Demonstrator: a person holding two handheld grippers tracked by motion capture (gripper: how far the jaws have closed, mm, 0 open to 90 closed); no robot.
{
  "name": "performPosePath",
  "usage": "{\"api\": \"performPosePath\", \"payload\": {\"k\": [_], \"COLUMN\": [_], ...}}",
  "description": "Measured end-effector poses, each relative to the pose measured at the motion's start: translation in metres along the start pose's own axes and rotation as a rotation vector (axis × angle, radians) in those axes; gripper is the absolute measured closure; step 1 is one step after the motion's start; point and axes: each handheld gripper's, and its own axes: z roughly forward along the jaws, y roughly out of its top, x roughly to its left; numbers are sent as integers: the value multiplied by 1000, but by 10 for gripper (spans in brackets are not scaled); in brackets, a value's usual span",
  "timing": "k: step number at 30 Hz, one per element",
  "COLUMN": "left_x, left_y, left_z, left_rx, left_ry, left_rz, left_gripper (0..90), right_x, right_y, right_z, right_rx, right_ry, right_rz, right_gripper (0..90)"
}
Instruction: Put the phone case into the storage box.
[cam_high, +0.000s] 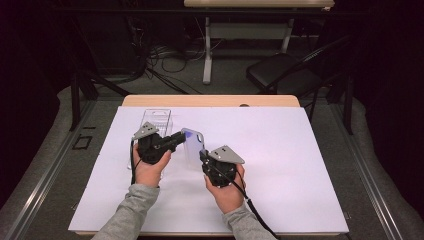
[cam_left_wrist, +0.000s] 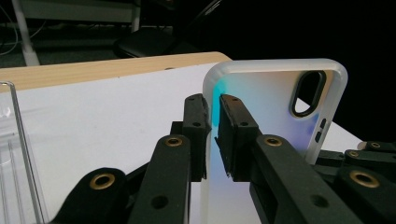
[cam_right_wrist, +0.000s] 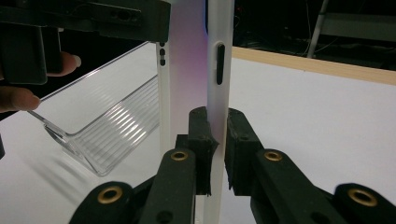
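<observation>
A translucent phone case (cam_high: 192, 142) with a bluish-purple sheen and a camera cutout stands on edge above the white sheet, held between both grippers. My left gripper (cam_high: 179, 139) comes at it from the left. In the left gripper view its pads are pressed on the case's rim (cam_left_wrist: 214, 123), and the case back (cam_left_wrist: 271, 107) faces the camera. My right gripper (cam_high: 204, 156) holds the near end. The right gripper view has its jaws clamped on the case's side wall (cam_right_wrist: 218, 135), below the button slot.
A clear ribbed plastic tray (cam_high: 156, 120) lies on the white sheet (cam_high: 280, 150) just behind the left hand, also in the left gripper view (cam_left_wrist: 14, 154) and the right gripper view (cam_right_wrist: 107, 126). A black chair (cam_high: 280, 70) and desk legs stand beyond the table's far wooden edge (cam_high: 210, 100).
</observation>
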Motion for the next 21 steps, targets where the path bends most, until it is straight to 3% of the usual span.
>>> {"api": "performPosePath", "payload": {"k": [21], "left_x": [1], "left_y": [0], "left_z": [-1], "left_rx": [11], "left_ry": [12], "left_rz": [-4], "left_gripper": [872], "right_x": [0], "right_y": [0], "right_z": [0], "right_rx": [-4], "right_ry": [5], "right_rz": [4], "right_gripper": [824]}}
